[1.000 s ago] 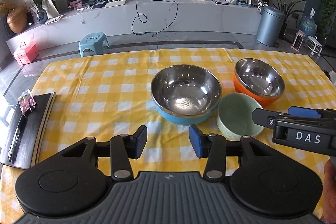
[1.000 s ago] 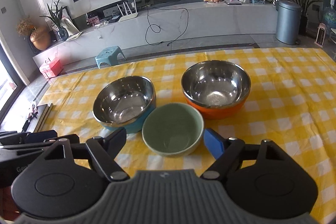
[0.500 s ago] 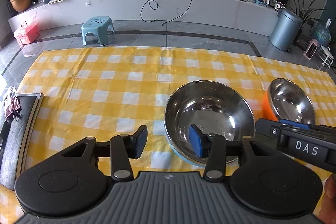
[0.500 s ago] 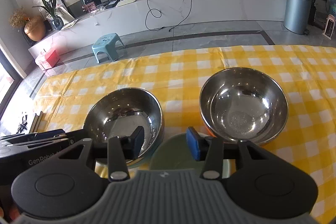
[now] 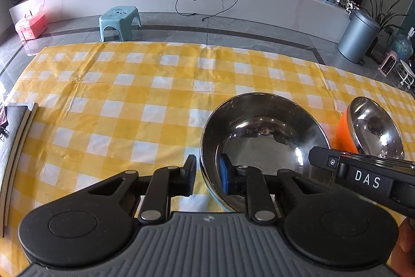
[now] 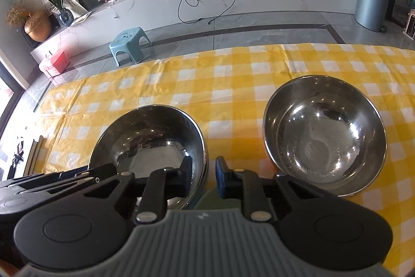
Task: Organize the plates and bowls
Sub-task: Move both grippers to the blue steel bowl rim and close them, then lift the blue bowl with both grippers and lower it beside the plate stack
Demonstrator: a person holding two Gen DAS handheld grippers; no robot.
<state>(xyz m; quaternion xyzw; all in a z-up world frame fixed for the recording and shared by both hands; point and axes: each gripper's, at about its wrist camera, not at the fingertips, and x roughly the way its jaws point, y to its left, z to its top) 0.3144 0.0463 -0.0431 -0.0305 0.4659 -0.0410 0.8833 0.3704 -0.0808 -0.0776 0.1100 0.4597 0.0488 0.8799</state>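
A steel bowl with a blue outside [image 5: 262, 131] [image 6: 150, 131] stands on the yellow checked cloth. My left gripper [image 5: 207, 178] straddles its near-left rim, one pad outside and one inside, jaws closing and pressing on the wall. A steel bowl with an orange outside [image 5: 373, 126] [image 6: 324, 126] stands to its right. The green bowl [image 6: 207, 197] shows only as a sliver under my right gripper [image 6: 205, 177], whose jaws are closing on its rim. The right gripper's finger [image 5: 326, 160] crosses the blue bowl's right side. In the right wrist view the left gripper's fingers [image 6: 85, 175] lie at the left.
The checked tablecloth [image 5: 129, 100] stretches bare to the left and far side. A dark flat tray [image 5: 15, 147] lies at the table's left edge. Beyond the far edge are a blue stool [image 5: 119, 20] and a grey bin [image 5: 359, 38] on the floor. A hand [image 5: 404, 245] shows at bottom right.
Both grippers moved forward and down to the bowls. The left one's jaws narrowed onto the blue bowl's rim. The right one's wide jaws narrowed over the green bowl, now mostly hidden beneath it.
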